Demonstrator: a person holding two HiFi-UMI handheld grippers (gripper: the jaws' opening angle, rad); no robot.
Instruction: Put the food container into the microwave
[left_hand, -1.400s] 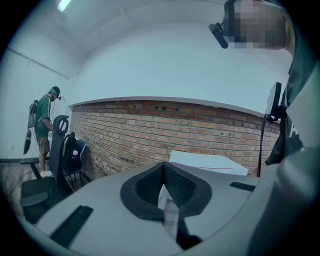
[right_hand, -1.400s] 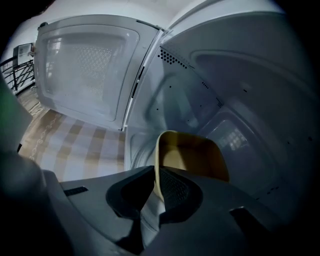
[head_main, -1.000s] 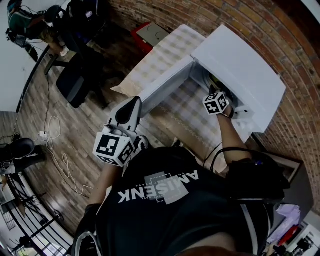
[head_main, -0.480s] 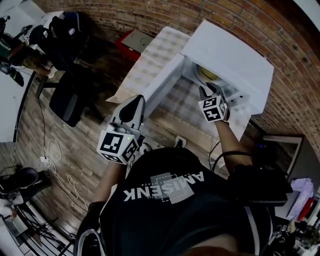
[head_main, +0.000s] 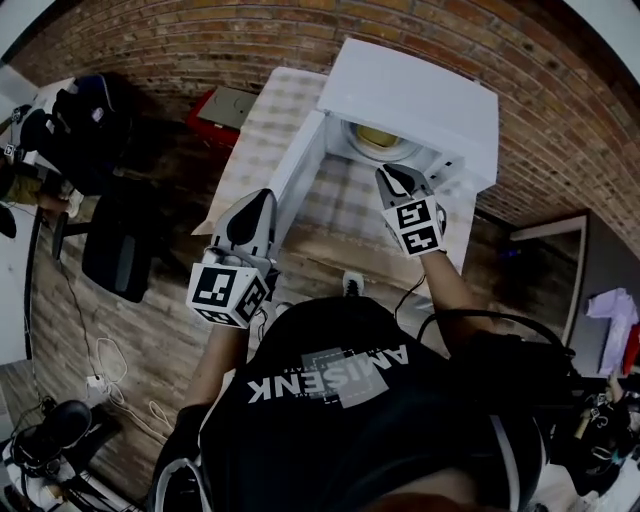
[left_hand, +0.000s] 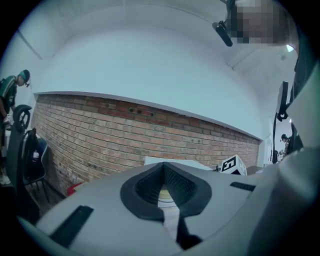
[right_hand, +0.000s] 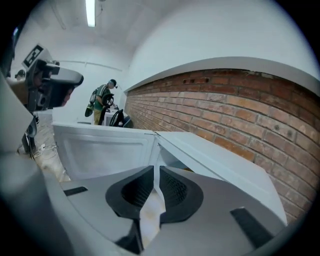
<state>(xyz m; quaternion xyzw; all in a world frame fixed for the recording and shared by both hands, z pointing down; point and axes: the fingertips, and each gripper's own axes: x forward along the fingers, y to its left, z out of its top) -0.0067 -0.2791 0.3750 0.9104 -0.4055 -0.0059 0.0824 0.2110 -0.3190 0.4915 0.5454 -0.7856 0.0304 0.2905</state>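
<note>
The white microwave (head_main: 415, 90) stands on a checked tablecloth with its door (head_main: 298, 170) swung open to the left. Inside the cavity sits the pale yellow food container (head_main: 382, 140), with no gripper touching it. My right gripper (head_main: 393, 178) hovers just in front of the opening, its jaws all but together with nothing between them; in the right gripper view (right_hand: 153, 172) it faces the open door (right_hand: 100, 145). My left gripper (head_main: 252, 212) is lower left, beside the door's edge. It is shut and empty (left_hand: 163, 167).
The checked table (head_main: 290, 105) runs back to the brick wall (head_main: 200, 30). A red box (head_main: 225, 105) lies left of it. A black office chair (head_main: 115, 250) and floor cables (head_main: 100, 390) are at the left. A person stands far off (right_hand: 102, 102).
My right gripper has drawn back out of the microwave cavity, leaving the container inside. The head view has swung, so the microwave now sits nearer the top centre. The left gripper has barely moved.
</note>
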